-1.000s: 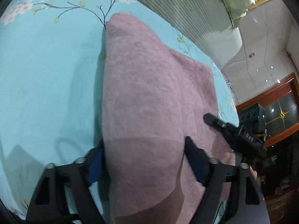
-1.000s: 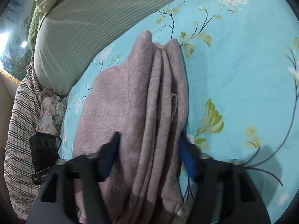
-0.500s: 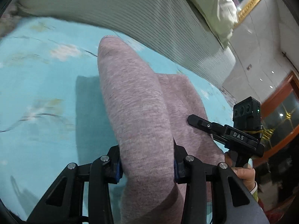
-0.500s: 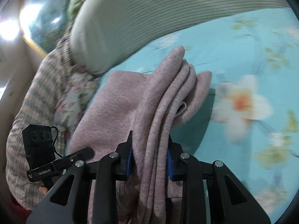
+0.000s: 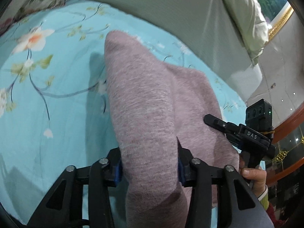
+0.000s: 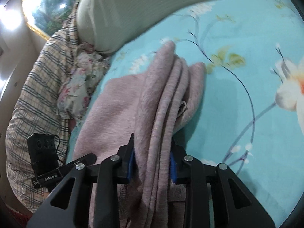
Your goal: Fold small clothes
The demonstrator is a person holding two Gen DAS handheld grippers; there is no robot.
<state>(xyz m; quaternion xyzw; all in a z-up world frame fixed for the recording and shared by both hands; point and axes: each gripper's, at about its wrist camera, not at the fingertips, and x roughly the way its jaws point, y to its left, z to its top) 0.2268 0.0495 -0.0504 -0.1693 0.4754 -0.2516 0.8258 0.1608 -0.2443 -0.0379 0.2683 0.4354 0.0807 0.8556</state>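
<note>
Spread wide under everything: a turquoise bedsheet (image 5: 57, 114) printed with flowers and thin branches. Bordering the bedsheet on its far side, a long grey-green striped bolster (image 5: 171, 9), with a pale pillow (image 5: 245, 13) stacked beyond it; at the bolster's end in the right wrist view, a checked blanket (image 6: 32, 98) and a small floral cushion (image 6: 79, 83). Lying on the bedsheet, near the bolster but apart from it: a mauve knitted garment (image 5: 148, 104), already gathered into several layers, its near end lifted off the sheet.

Clamped on one thick fold of the garment at its near end: the left gripper (image 5: 150, 169), blue pads pressed against both sides of the cloth. Likewise closed on a stack of edges (image 6: 163, 104): the right gripper (image 6: 152, 163), four or so layers bunched between its fingers, a small label (image 6: 182, 106) peeking from the stack just past the tips. Running away from both sets of fingers toward the bolster, the rest of the cloth, sagging back onto the sheet.

Probably mid-fold, near end being carried over. To do it well: keep both grips level and equally firm, move together so no layer slips out of the right-hand stack, lay the lifted end square onto the resting part, release only once flat. Soft knit, likely to stretch and slide if pulled unevenly.
</note>
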